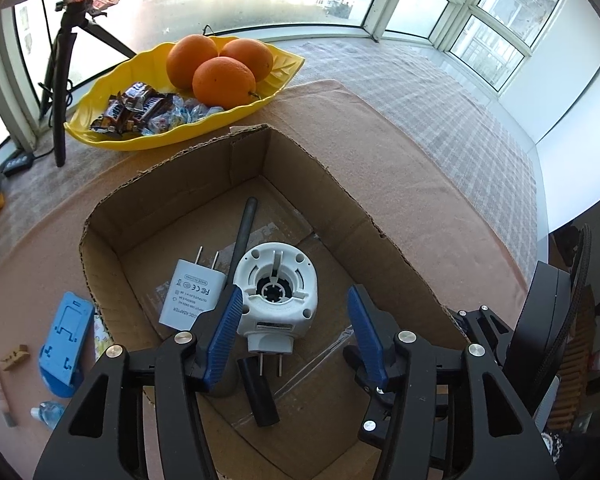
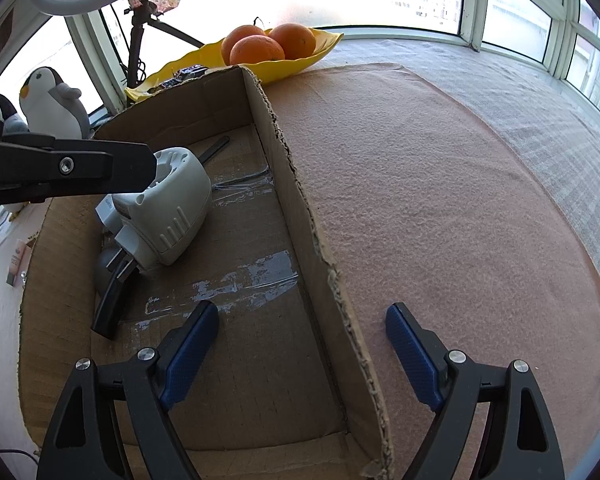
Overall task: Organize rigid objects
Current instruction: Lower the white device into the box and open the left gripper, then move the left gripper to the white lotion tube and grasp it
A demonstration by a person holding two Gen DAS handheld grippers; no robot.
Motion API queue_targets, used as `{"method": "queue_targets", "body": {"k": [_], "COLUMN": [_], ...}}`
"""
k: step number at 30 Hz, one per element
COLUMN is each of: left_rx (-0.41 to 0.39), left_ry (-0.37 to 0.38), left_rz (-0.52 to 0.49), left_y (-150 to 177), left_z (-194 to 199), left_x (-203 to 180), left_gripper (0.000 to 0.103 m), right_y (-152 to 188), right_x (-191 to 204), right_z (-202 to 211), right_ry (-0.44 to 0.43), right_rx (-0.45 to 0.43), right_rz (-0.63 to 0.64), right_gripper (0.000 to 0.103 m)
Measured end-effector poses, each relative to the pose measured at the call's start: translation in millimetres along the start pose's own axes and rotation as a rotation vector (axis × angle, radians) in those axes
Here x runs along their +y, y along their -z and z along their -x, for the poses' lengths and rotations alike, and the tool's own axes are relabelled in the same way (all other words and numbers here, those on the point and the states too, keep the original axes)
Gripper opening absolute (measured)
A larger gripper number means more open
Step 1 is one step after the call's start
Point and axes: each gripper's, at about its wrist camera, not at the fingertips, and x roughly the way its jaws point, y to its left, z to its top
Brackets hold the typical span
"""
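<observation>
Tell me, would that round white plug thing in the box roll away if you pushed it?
Probably not far. The white plug leans on a black rod, and its prongs stick out, so it would likely tip or wobble. Its hard, smooth shell may slip between fingers.

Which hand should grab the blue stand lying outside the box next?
Probably the left. The blue stand lies just past the box wall on the left gripper's side, with jaws open. The right gripper straddles the opposite wall, beside bare cloth.
</observation>
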Motion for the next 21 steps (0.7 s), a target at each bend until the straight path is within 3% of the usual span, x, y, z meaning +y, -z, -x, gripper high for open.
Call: {"method": "queue_targets", "body": {"k": [21], "left_rx": [-0.066], "left_ry": [-0.036], "left_rz": [0.011], "left_y": [20.0], "left_z": [43.7], "left_x": [11.0], "left_gripper": [0.054], "right_y": [0.1], "right_x": [-0.7], "right_z": [0.2], "right_ry": [0.001], "right_rx": [0.000], "right_rz": [-0.001], "right_gripper": [0.083]}}
